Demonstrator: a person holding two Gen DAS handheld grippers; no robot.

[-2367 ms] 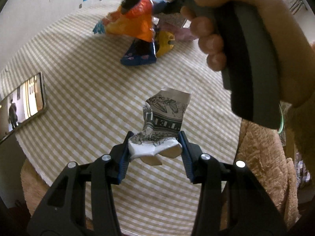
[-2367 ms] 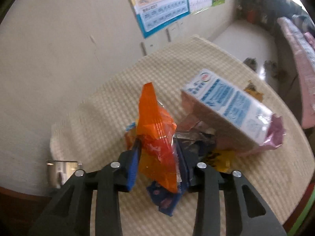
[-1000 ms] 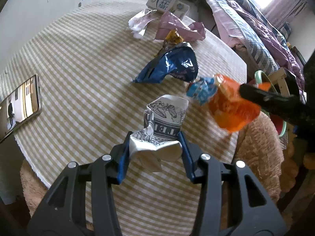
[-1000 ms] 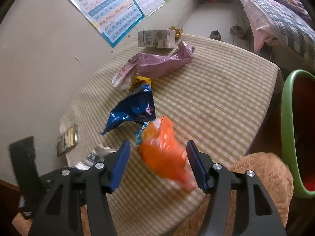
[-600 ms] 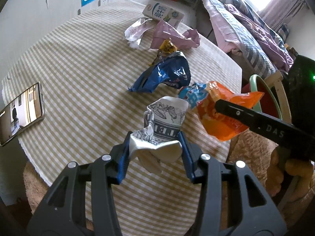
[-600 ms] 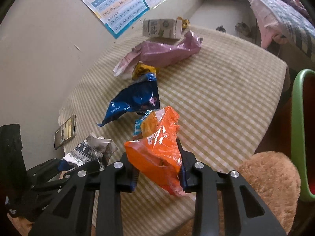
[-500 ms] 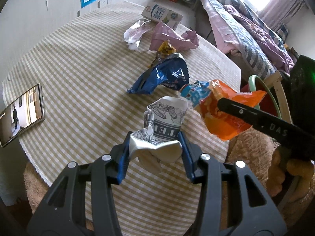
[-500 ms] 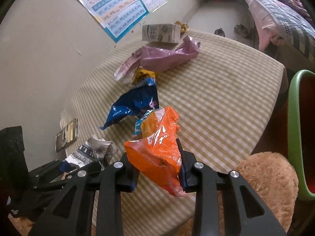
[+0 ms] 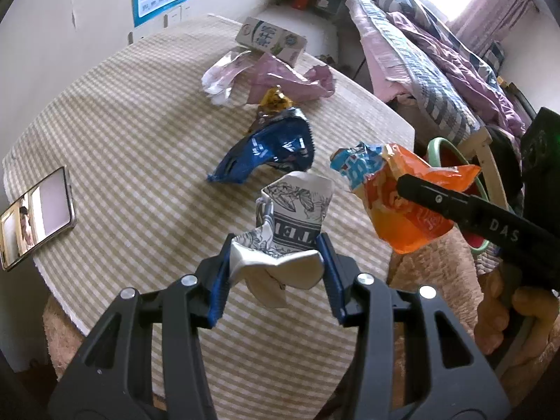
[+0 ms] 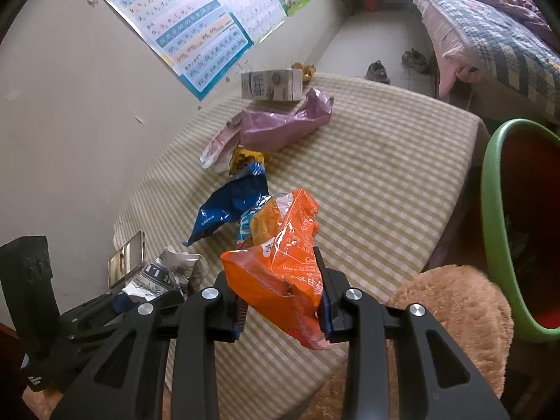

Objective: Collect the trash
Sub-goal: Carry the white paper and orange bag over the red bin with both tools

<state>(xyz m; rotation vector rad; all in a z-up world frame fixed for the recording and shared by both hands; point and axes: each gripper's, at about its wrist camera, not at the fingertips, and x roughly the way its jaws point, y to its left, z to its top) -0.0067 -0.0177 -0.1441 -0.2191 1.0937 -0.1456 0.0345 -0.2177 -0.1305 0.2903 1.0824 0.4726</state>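
Each view was aimed steeply down from close above the checked table [image 9: 133,147]; its littered far end was shared.

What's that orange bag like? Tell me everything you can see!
The orange bag is a crinkly, shiny plastic snack wrapper with a blue-and-white patch near its top and printed writing. It looks crumpled and empty. The right tongs pinch it from both sides, holding it in the air above the checked table.
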